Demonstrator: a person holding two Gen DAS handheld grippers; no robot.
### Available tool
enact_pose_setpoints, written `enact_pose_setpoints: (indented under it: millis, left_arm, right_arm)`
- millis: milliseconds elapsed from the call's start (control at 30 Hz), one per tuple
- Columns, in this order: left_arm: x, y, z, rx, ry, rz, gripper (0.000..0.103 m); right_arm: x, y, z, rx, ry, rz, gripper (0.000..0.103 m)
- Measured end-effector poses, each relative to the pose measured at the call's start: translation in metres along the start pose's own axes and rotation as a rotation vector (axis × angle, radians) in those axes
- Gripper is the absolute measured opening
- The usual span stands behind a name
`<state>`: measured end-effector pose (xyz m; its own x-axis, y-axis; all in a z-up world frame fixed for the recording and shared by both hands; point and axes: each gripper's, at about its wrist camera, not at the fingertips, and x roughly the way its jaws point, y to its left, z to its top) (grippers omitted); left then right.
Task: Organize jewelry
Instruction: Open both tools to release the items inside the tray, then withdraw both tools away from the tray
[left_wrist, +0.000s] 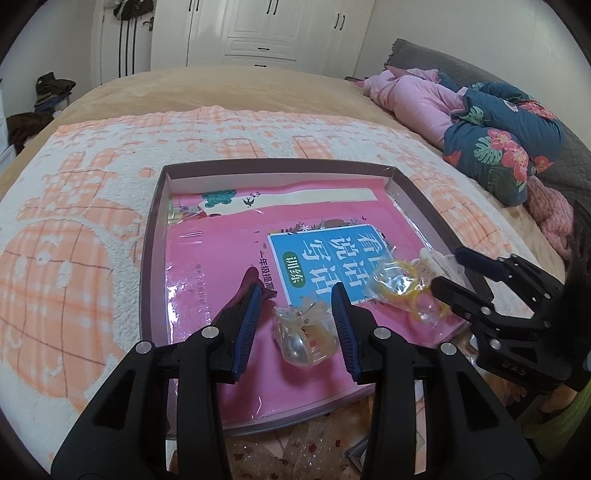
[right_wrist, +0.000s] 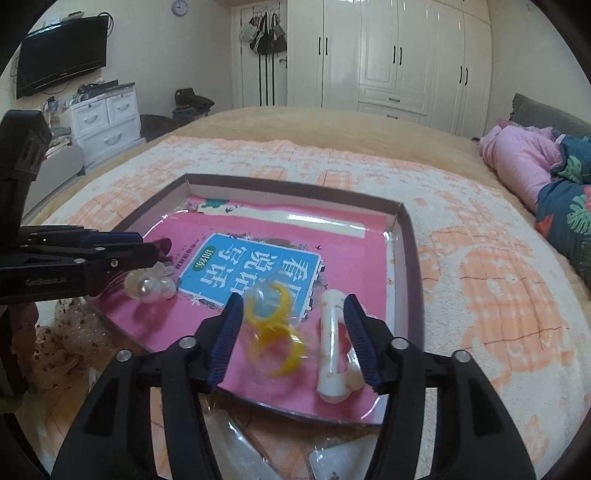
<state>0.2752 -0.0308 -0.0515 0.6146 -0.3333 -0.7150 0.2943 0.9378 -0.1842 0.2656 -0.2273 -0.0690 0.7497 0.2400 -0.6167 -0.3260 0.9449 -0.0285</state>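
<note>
Left cam: my left fingers (left_wrist: 297, 325) are spread apart around the pearl hair clip (left_wrist: 304, 338), lying on the pink book (left_wrist: 221, 258) in the tray (left_wrist: 147, 236). Right cam: right fingers (right_wrist: 295, 336) are also apart, with the yellow rings (right_wrist: 275, 325) and white clip (right_wrist: 332, 354) between them, its long axis pointing away from me.

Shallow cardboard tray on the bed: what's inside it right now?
The shallow cardboard tray holds a pink plastic-wrapped workbook covering its floor. On the workbook lie a clear pearl hair clip, yellow rings in clear wrap, a white clip and a dark red clip.
</note>
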Motion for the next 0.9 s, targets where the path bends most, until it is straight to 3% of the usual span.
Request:
enact_pose_setpoints:
  millis: [267,533,900]
  left_arm:
    - [-0.016,0.000,-0.002,-0.012,-0.039,0.004,0.038]
    - [-0.049,-0.007,-0.005,-0.029,-0.114,-0.004,0.054]
    - [-0.088,-0.015,-0.013,-0.044,-0.215,0.003,0.076]
  right_arm:
    - [-0.033,0.000,-0.007,0.006,-0.079,-0.037,0.079]
    - [-0.063,0.003,-0.009,0.030,-0.170,-0.084,0.093]
    - [-0.090,0.007,-0.019,0.053,-0.225,-0.102,0.096]
